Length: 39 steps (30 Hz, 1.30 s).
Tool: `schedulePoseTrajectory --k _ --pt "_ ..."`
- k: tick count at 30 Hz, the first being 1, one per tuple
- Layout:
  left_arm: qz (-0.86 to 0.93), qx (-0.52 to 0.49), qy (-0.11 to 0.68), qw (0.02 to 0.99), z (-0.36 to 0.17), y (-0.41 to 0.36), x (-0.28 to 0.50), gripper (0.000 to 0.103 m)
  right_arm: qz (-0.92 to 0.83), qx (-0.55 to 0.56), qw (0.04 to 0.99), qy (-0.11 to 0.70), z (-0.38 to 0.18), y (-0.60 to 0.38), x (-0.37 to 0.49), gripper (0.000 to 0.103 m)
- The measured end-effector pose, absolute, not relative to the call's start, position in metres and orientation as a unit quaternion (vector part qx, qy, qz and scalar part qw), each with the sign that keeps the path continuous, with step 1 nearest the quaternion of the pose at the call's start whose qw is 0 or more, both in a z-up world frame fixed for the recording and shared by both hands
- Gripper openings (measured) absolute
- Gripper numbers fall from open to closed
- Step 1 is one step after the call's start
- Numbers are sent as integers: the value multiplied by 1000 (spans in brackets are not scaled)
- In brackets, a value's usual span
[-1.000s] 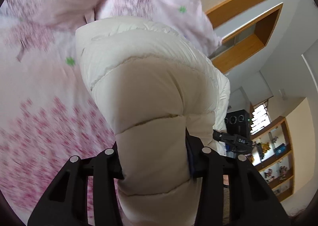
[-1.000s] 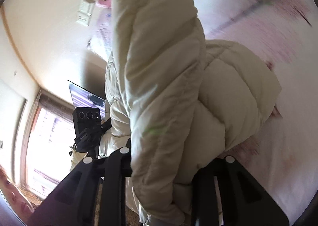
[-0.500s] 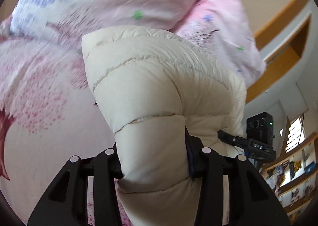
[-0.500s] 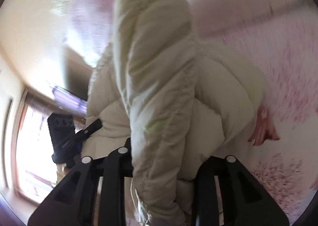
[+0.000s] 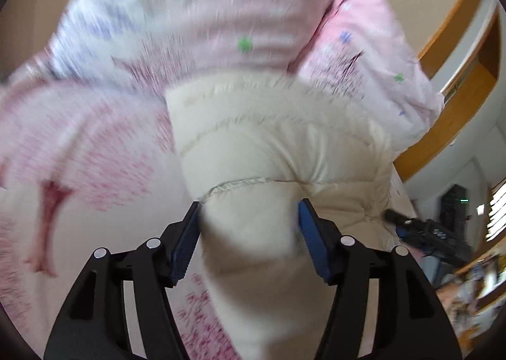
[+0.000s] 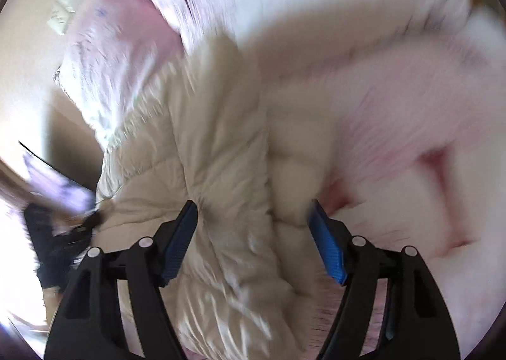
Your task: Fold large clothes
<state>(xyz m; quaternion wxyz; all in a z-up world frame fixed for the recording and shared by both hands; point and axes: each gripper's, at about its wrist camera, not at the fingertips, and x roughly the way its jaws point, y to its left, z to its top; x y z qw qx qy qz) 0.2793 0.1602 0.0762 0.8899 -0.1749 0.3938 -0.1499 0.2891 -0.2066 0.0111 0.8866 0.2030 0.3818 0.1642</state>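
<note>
Jacket point(image 5: 272, 151): one, seemingly loose between two opening grippers.

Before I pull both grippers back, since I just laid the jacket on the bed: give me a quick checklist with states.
1. Left gripper jaws, just opening, off the cream puffer jacket: cannot tell, fabric fills the gap.
2. Right gripper jaws, just opening, spread: ok; jacket between them.
3. Jacket resting on the pink floral bedding: ok.
4. Fold lies neat: cannot tell, blurred.
5. Pillows touch the jacket's far edge: ok.

Jacket point(image 5: 272, 145) on bedsheet point(image 5: 79, 151); pillows point(image 5: 221, 12) behind
</note>
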Motion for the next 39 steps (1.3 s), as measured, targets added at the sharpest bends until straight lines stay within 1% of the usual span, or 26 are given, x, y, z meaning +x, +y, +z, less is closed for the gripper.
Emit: schedulePoseTrajectory --k 1,3,5,7,10,13,17,19,21,22,23,24,25,26,27,30,31,33,34,35,37,39 --pt "-148 -157 370 903 86 157 265 62 157 184 904 353 20 -207 274 70" --pt "-158 -119 330 923 102 146 235 62 177 149 921 313 33 -197 246 58" --pt "-178 -91 314 928 108 129 212 64 208 122 917 318 34 -175 230 38" --pt "-194 -65 319 925 108 106 206 65 231 96 908 336 26 -157 226 28" --pt "-207 -39 341 916 95 87 203 65 227 71 901 364 10 -139 222 27" --pt "-206 -22 358 910 80 78 207 65 211 64 888 404 -13 -156 231 24" --pt "-214 -37 383 898 61 77 223 65 205 69 880 423 -29 -159 235 24" --pt "-214 -50 389 895 50 80 230 65 207 62 878 428 -21 -154 253 24" --pt "-209 -42 387 897 44 77 231 65 216 68 871 436 -11 -154 261 27" --pt "-204 -29 383 901 41 74 231 65 224 83 868 435 -3 -158 264 34" --pt "-202 -24 380 902 41 73 230 65 233 111 869 423 13 -163 274 50" --pt "-204 -18 374 904 41 70 229 68 234 149 877 392 28 -178 278 62" --pt "-208 -18 371 905 42 69 227 73 223 170 884 373 38 -189 284 82" --pt "-211 -21 368 905 43 68 226 75 212 187 890 359 46 -198 291 85" --pt "-216 -25 364 906 44 68 226 78 200 205 892 349 55 -206 306 85" --pt "-231 -41 353 906 47 71 223 84 176 243 885 357 61 -215 349 84" --pt "-234 -46 351 905 47 72 223 87 171 254 880 363 57 -212 364 80" --pt "-245 -62 346 904 51 75 222 89 171 274 868 378 47 -211 390 55" --pt "-247 -69 344 903 52 76 221 90 183 279 857 392 40 -206 402 24" --pt "-250 -74 343 902 55 78 220 90 174 275 855 404 33 -200 408 17" --pt "-258 -90 336 901 63 82 214 91 120 262 864 412 25 -197 407 12" --pt "-262 -102 328 902 72 85 207 91 70 263 864 424 12 -201 403 11"
